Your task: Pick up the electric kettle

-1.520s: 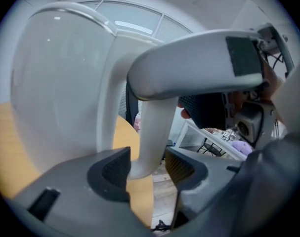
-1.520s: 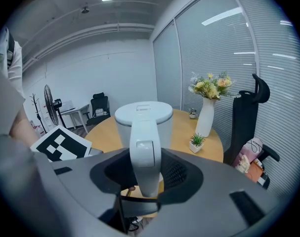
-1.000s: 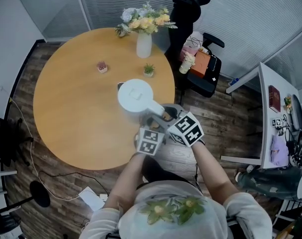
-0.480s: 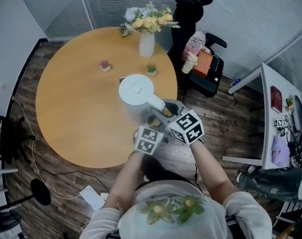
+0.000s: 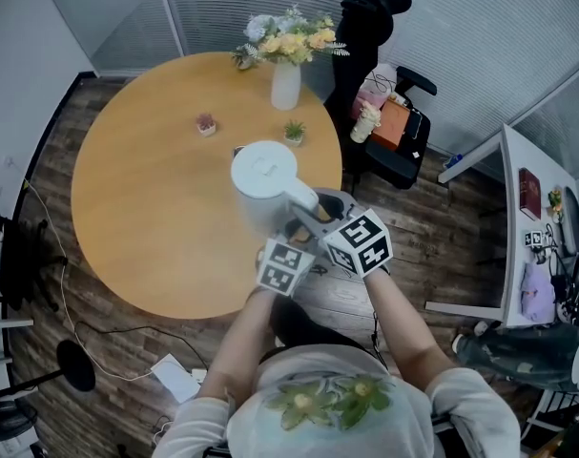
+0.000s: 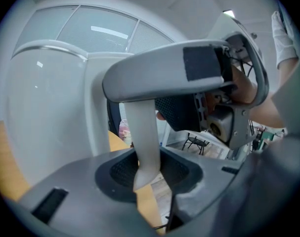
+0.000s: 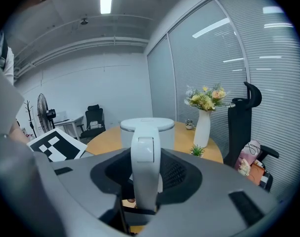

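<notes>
The white electric kettle hangs above the right part of the round wooden table, its handle pointing toward me. Both grippers hold that handle. My left gripper is shut on the handle's lower strut, with the kettle body filling the left of the left gripper view. My right gripper is shut on the handle, and the right gripper view looks along it to the lid. The right gripper's body shows beside the handle in the left gripper view.
On the far side of the table stand a white vase of flowers, a small green plant and a small pink pot. An office chair with bags and a black coat stand behind. A white desk is at right.
The kettle has risen slightly with both grippers still on its handle. The grip looks unchanged.
</notes>
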`<state>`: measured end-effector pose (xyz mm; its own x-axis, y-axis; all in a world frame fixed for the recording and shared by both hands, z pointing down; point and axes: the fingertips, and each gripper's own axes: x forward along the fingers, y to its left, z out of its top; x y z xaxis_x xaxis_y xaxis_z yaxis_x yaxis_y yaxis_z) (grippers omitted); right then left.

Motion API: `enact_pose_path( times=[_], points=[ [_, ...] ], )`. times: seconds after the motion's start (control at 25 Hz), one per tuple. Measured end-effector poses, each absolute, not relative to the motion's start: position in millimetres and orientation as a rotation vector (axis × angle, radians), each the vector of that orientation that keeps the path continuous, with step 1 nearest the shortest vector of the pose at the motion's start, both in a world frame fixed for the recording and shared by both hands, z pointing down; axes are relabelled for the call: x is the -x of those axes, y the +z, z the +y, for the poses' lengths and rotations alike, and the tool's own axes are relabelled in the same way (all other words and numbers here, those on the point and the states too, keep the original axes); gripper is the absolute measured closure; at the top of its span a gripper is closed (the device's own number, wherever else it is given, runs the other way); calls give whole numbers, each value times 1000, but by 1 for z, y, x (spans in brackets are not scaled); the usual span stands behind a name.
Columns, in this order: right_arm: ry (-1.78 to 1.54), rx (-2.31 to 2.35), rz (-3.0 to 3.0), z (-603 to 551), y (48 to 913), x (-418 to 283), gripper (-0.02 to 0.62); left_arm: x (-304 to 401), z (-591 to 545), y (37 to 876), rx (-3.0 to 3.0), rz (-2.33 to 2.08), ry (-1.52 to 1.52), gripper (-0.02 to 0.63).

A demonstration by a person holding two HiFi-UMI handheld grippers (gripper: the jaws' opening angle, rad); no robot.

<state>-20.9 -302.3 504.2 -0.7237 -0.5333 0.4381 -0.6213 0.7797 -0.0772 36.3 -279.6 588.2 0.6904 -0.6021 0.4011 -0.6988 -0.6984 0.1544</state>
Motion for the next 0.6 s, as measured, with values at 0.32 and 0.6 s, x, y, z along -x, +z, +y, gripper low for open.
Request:
enact_pose_path(
  times=[0.32, 0.6],
  points=[
    [298, -869, -2595, -298, 496, 24, 434, -32, -277, 581, -2631, -1053, 476, 476],
    [276, -861, -2613, -292, 488, 29, 434, -26, -274, 573, -2644, -1084, 486, 476]
  ],
)
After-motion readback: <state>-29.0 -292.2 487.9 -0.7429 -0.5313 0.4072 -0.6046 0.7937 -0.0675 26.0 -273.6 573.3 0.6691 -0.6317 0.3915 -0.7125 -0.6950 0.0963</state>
